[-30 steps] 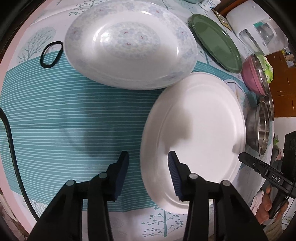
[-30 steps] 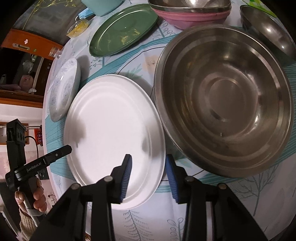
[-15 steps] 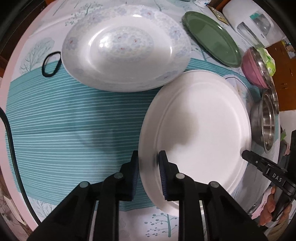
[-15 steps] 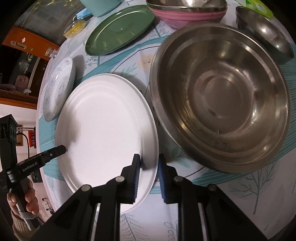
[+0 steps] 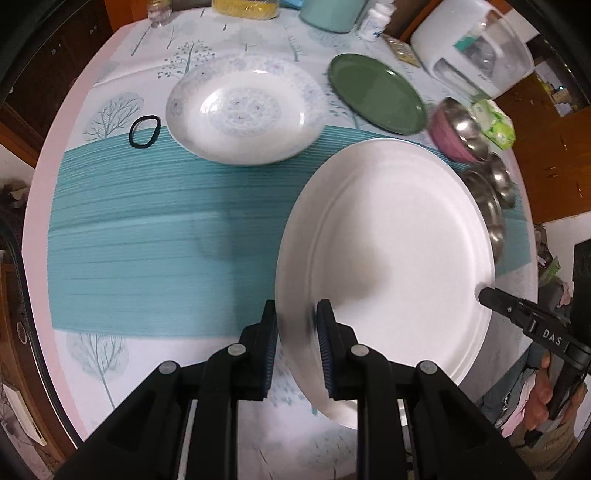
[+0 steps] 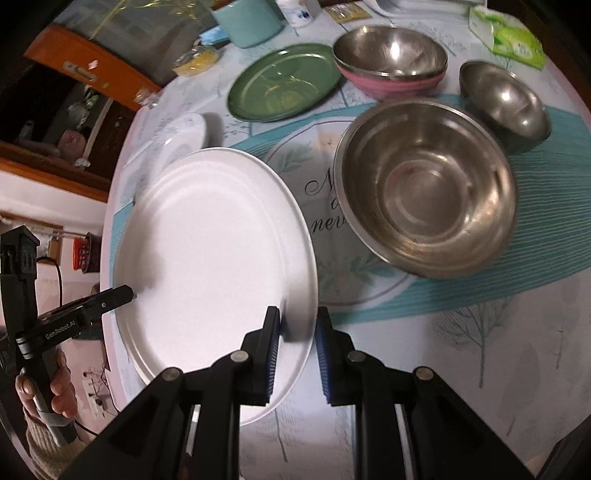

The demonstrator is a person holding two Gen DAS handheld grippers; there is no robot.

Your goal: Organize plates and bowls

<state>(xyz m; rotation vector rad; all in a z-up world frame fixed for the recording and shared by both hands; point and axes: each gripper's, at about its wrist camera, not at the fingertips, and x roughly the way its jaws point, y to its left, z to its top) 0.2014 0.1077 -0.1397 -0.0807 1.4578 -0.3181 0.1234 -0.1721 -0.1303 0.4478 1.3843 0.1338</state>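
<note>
Both grippers hold a large white plate (image 5: 391, 258) by opposite rims, lifted above the table. My left gripper (image 5: 295, 325) is shut on its near left rim. My right gripper (image 6: 297, 321) is shut on the plate's (image 6: 214, 258) right rim. A floral white deep plate (image 5: 243, 110) and a green plate (image 5: 376, 92) lie further back. In the right wrist view a large steel bowl (image 6: 428, 192) sits right of the plate, with a small steel bowl (image 6: 506, 103) and a steel bowl nested in a pink bowl (image 6: 391, 70) behind it.
A black hair band (image 5: 144, 126) lies left of the floral plate. A teal container (image 6: 247, 22), a white appliance (image 5: 476, 48) and a green tissue pack (image 6: 517, 37) stand at the table's far edge. The round table (image 5: 110, 229) has a teal striped cloth.
Both grippers closed on the white plate's rims and lifted it up off the table. The table and other dishes now look farther below.
</note>
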